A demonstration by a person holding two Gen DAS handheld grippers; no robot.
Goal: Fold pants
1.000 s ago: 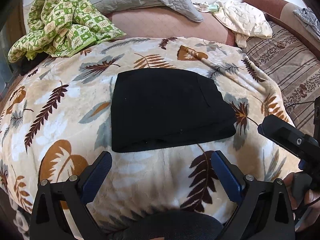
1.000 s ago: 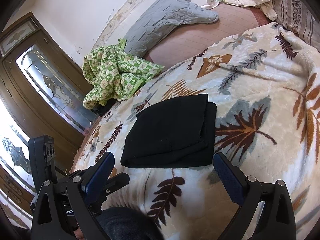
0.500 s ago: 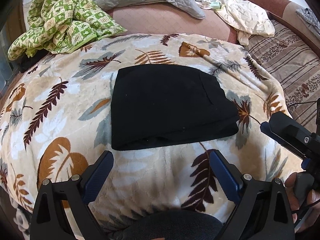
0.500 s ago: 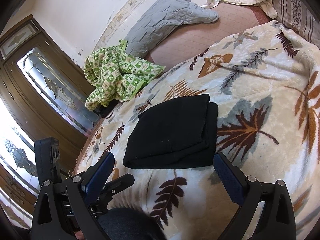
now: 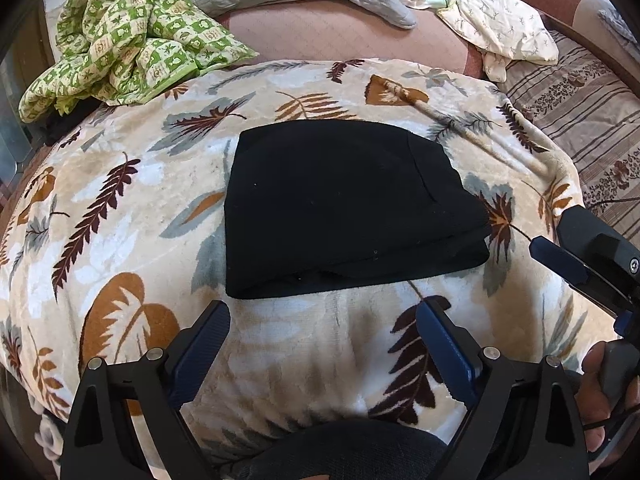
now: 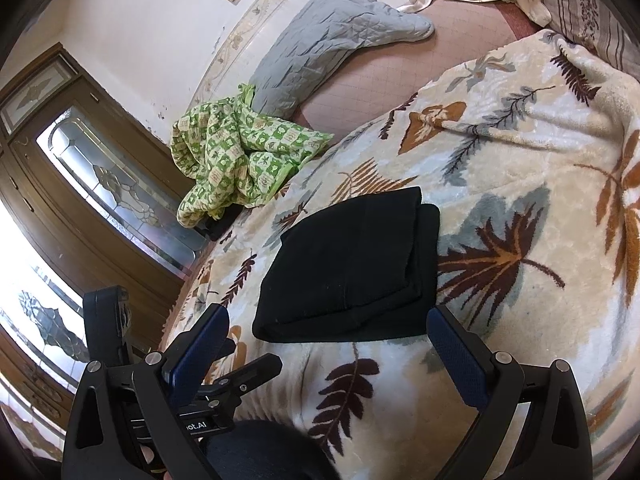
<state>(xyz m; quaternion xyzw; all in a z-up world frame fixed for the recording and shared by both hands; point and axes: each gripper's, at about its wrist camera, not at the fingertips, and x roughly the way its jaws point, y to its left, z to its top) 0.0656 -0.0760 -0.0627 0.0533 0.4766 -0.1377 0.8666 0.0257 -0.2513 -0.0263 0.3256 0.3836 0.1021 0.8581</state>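
The black pants are seen folded into a compact stack on the leaf-print blanket, unmoved over the last second. The left gripper and right gripper are held released and empty, just short of the stack. Folding is judged essentially complete.

Lighting is bright, even daylight. The glass door at left of the right wrist view is blown out white. Focus is sharp. Fisheye bending curves the blanket; corners are vignetted black.
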